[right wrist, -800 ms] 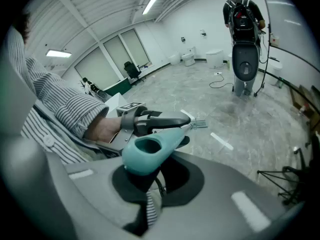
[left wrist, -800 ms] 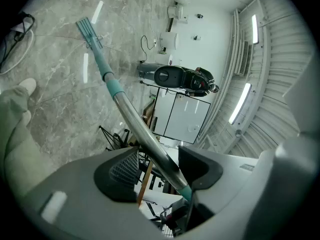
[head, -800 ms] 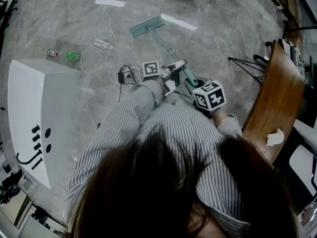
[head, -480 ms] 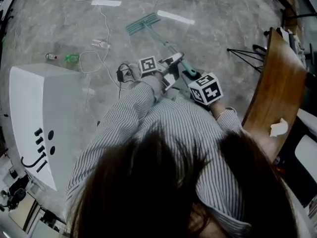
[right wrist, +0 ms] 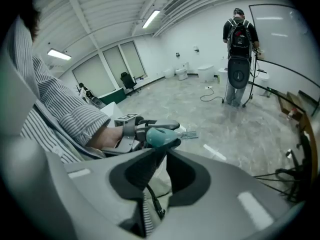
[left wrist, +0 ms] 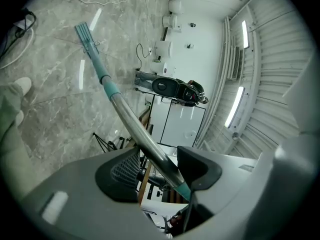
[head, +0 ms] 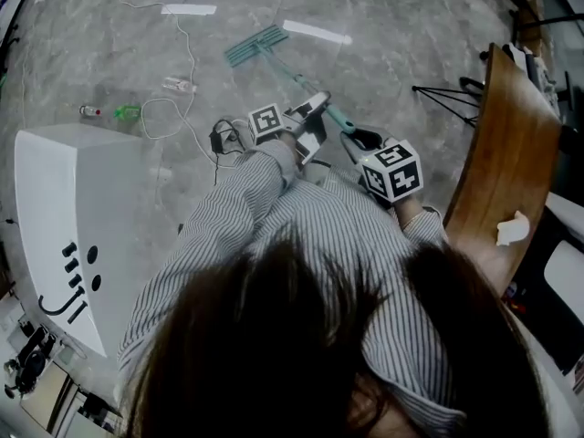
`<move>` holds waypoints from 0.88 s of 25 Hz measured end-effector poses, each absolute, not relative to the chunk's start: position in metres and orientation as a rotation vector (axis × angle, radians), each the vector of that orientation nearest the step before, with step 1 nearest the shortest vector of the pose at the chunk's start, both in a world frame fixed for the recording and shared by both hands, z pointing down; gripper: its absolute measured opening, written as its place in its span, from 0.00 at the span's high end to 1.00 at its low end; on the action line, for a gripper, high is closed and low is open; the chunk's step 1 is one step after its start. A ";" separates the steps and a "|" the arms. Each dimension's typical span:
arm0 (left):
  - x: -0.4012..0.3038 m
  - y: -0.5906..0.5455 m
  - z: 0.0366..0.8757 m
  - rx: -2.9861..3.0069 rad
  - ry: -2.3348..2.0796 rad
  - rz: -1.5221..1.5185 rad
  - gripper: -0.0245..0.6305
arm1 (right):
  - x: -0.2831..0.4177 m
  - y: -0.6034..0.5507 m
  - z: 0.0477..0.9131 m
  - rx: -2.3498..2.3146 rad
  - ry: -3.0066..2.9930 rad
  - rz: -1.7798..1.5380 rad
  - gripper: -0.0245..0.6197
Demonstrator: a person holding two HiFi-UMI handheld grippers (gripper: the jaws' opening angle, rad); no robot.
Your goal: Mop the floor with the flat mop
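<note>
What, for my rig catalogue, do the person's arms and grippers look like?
The left gripper and right gripper have pale grey, rounded bodies with black-lined jaws. Each carries a white cube printed with black square markers. The sleeves are white with thin dark stripes.

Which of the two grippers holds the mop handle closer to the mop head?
The left gripper: it clamps the metal shaft of the flat mop; the right gripper holds its teal top end.

The teal mop handle [right wrist: 159, 137] is being gripped at its end by the right gripper [right wrist: 161, 156], and is being held farther along by the left gripper [right wrist: 131, 129].
</note>
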State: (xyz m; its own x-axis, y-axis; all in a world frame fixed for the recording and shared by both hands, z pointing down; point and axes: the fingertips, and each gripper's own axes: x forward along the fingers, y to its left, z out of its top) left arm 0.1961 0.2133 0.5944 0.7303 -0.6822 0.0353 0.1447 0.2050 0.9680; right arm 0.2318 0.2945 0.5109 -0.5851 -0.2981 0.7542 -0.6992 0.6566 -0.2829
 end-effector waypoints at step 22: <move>0.169 0.197 0.612 1.243 -0.535 -0.534 0.61 | 0.191 0.263 0.512 0.794 -2.131 0.588 0.77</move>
